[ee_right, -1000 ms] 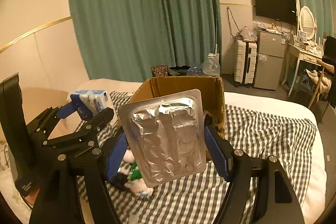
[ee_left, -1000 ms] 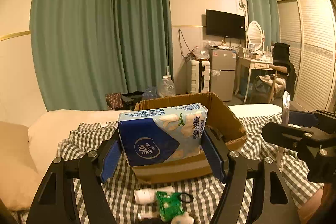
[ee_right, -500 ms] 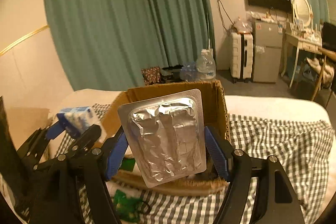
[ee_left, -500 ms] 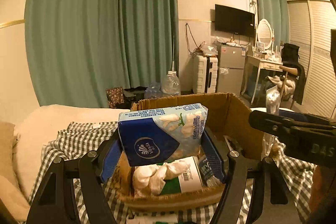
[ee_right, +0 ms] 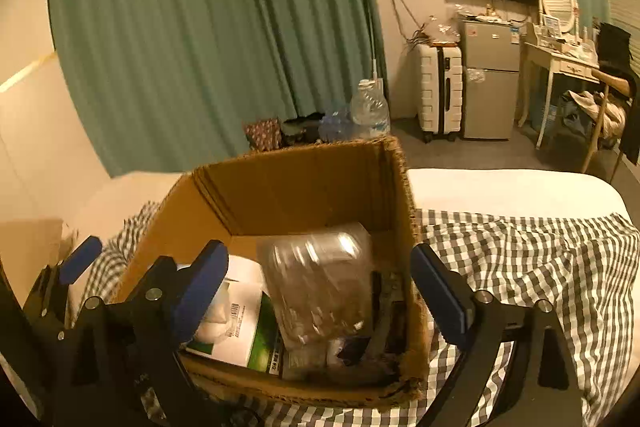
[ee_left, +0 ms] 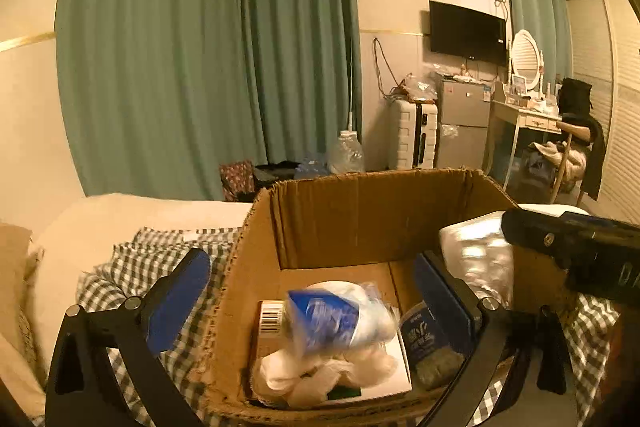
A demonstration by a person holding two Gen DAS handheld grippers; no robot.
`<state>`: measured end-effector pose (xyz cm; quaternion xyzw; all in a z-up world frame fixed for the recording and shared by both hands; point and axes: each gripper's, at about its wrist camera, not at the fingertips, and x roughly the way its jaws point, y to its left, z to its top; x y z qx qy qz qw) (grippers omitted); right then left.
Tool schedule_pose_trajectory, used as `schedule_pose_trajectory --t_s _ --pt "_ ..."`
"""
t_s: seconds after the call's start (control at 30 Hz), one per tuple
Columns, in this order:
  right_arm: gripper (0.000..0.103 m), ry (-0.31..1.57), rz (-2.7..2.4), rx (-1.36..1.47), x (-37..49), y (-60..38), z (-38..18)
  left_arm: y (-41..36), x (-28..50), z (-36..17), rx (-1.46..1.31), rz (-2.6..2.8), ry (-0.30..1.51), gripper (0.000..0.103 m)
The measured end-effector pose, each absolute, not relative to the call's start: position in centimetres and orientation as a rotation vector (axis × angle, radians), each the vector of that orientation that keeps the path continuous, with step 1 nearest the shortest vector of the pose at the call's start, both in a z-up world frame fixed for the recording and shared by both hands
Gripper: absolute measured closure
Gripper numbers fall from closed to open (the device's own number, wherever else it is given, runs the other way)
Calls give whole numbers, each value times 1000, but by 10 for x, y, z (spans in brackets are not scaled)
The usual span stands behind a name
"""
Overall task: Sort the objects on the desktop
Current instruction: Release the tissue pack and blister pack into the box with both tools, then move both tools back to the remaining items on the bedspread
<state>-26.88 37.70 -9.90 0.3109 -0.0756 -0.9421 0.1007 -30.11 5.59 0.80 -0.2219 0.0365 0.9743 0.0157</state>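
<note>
An open cardboard box (ee_left: 360, 219) (ee_right: 304, 187) stands on the checked bedcover. My left gripper (ee_left: 312, 291) is open above the box; the blue tissue pack (ee_left: 324, 319), blurred, is loose inside on a white wad and a white-green box (ee_left: 372, 387). My right gripper (ee_right: 316, 291) is open above the box; the silver blister pack (ee_right: 320, 291), blurred, is between the jaws but not gripped, dropping into the box. It also shows in the left wrist view (ee_left: 476, 259).
The checked cover (ee_right: 528, 259) spreads right over a white bed. Pillows (ee_left: 16, 267) lie left. Green curtains, a water bottle (ee_right: 370, 111), suitcase, fridge and dressing table stand behind. The left gripper (ee_right: 60, 291) shows at the right wrist view's left edge.
Both grippers moved forward over the box and opened. The tissue pack and the blister pack have left the jaws and are falling into the box.
</note>
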Motion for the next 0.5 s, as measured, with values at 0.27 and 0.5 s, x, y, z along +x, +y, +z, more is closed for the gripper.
schedule_pose_trajectory --t_s 0.27,0.5 --pt "10 -287 -2789 937 -218 392 -79 38 -253 30 -666 3038 89 0" --pt "10 -246 -2778 898 -141 382 -54 11 -196 59 -683 3029 37 0"
